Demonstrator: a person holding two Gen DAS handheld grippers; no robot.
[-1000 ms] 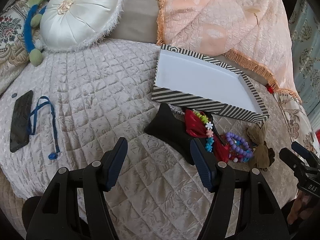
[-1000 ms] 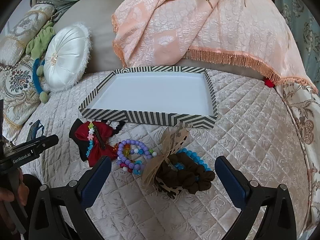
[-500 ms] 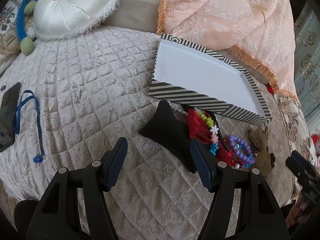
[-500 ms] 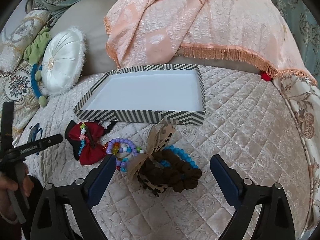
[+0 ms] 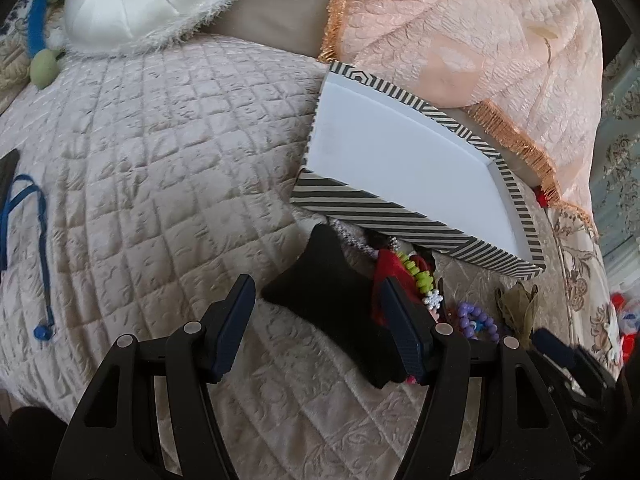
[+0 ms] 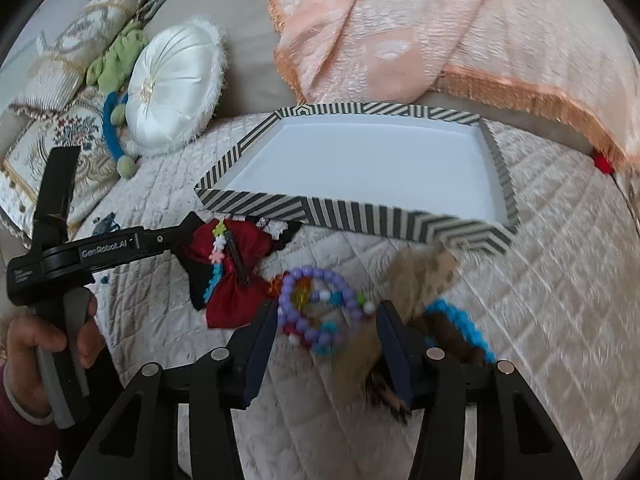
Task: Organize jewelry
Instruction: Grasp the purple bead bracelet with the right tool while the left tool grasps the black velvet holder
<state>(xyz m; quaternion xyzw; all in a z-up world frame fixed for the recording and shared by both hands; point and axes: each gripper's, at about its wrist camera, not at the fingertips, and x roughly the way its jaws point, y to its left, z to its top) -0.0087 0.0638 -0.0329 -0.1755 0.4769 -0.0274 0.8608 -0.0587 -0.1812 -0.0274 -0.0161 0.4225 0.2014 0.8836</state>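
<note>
A black-and-white striped tray (image 6: 352,210) with a bare white floor (image 5: 400,152) lies on the quilted bed. In front of it lie a black-and-red bow (image 6: 236,276) (image 5: 332,296) with a pastel bead strand, a purple bead bracelet (image 6: 320,312) (image 5: 474,320), a tan lace bow (image 6: 420,272) on a brown scrunchie and a blue bead bracelet (image 6: 456,320). My left gripper (image 5: 320,316) is open around the black bow's near end. My right gripper (image 6: 328,344) is open, low over the purple bracelet. The left gripper also shows in the right wrist view (image 6: 188,228).
A peach fringed blanket (image 6: 440,32) drapes behind the tray. A round white cushion (image 6: 172,84) and a green-and-blue plush toy (image 6: 116,76) lie at the back left. A blue lanyard (image 5: 40,232) and a dark phone edge (image 5: 8,168) lie on the quilt at left.
Both grippers moved forward and down toward the pile. The right gripper's fingers narrowed and shifted left over the purple bracelet. The left gripper closed in on the black bow.
</note>
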